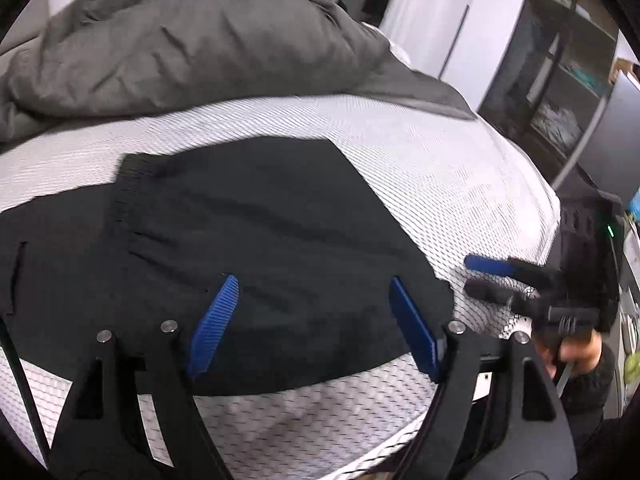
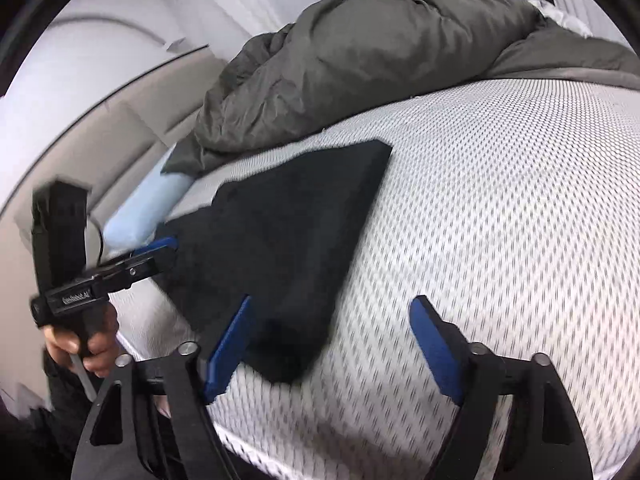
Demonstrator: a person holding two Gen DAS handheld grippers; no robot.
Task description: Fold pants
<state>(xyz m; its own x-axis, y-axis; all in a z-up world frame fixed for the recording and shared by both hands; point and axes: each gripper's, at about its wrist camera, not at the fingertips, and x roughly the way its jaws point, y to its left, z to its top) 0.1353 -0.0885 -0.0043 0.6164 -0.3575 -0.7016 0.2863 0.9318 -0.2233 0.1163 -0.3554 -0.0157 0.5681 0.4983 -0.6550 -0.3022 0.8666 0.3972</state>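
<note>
Pants (image 1: 256, 248) black, lying flat on the bed (image 1: 420, 160), partly folded; waistband end toward the left in the left wrist view, long axis running left-right across the mattress, in front of a grey duvet (image 1: 192, 48)

Left hand-held gripper (image 1: 312, 320): jaws spread, nothing pinched, hanging over the near edge of the cloth

Right hand-held gripper (image 2: 332, 344): jaws spread and empty; the pants' near right corner sits just inside its left finger (image 2: 228, 348), bare mattress under the rest

Judgement: the right-hand end is the nearer grab for the right gripper; a next fold would likely carry that end leftward along the long axis
</note>
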